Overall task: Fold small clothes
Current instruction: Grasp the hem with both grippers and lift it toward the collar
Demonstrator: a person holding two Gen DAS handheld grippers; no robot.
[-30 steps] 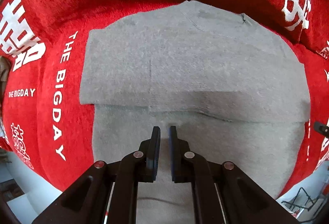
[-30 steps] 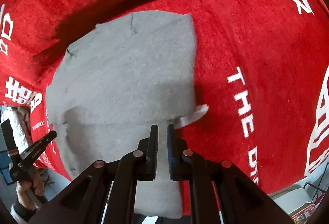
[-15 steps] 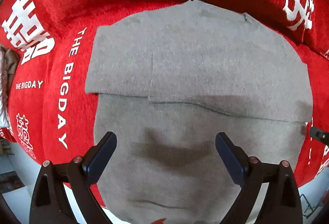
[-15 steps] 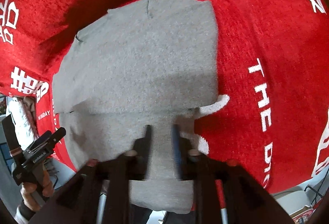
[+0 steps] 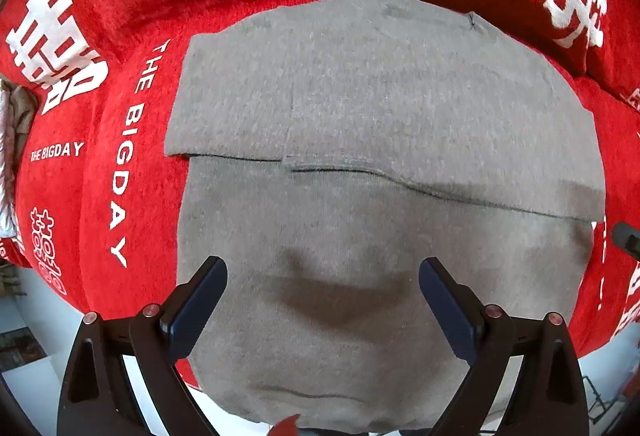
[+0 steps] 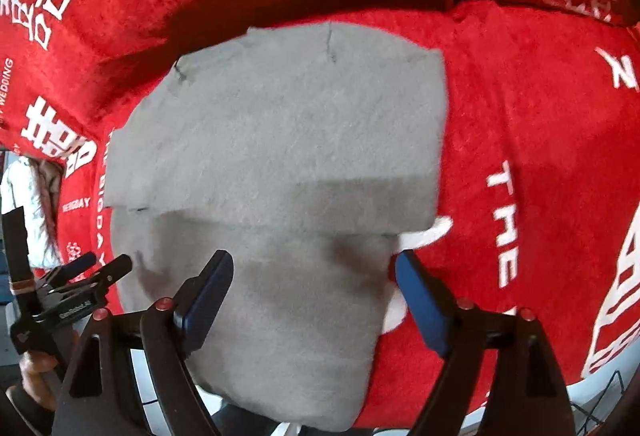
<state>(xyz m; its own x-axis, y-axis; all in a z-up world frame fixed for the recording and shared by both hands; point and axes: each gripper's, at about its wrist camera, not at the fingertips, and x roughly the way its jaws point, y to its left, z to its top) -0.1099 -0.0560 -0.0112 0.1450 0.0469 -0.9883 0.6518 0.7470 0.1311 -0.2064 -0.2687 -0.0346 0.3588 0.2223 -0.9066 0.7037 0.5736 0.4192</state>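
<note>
Two grippers: both stood with jaws wide apart and empty, hovering over the near part of the grey garment.
Red cover (image 5: 100, 196): the biggest thing in view, a plush red surface with cushions behind, under the garment on every side.
Grey garment (image 5: 380, 108): lay flat in the middle of the red cover, its far part doubled over the near part, the folded edge running crosswise.
Progress: judged as partly done; one fold was laid, and the near part hanging off the cover's front edge looked yet to be folded up.
Left gripper (image 5: 323, 286): above the garment's near middle, touching nothing.
Right gripper (image 6: 314, 274): over the garment's near right edge, also empty; the left gripper (image 6: 86, 274) showed beyond the garment's left edge.
Writing: white "THE BIGDAY" (image 5: 124, 152) on the cover left of the garment, beside large white Chinese characters; "WEDDING" partly readable in the right wrist view.
</note>
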